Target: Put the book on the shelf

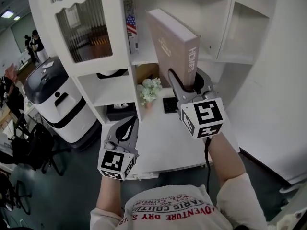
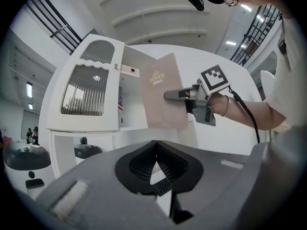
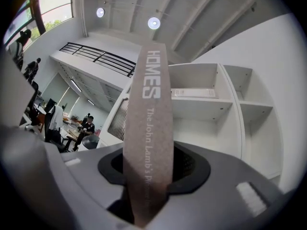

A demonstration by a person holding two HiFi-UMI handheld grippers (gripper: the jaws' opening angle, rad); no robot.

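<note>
A brown hardback book point(image 1: 170, 42) with "HOMES" on its spine stands upright in my right gripper point(image 1: 190, 82), whose jaws are shut on the book's lower end. It is held up in front of the white shelf unit point(image 1: 144, 60), at the level of the open middle compartment. In the right gripper view the book's spine point(image 3: 149, 128) rises straight out of the jaws. From the left gripper view I see the book's cover point(image 2: 163, 97) and the right gripper point(image 2: 184, 95) to the side. My left gripper point(image 1: 125, 127) hangs lower at the left, shut and empty, also seen as the left gripper point(image 2: 156, 172).
A few books point(image 1: 130, 28) stand in the compartment behind the held one. A glass-fronted door point(image 1: 84, 25) closes the upper left section. A flower pot point(image 1: 150, 91) and a dark keyboard point(image 1: 169, 104) sit on the white desk point(image 1: 163, 143). A white machine point(image 1: 53, 97) stands at the left.
</note>
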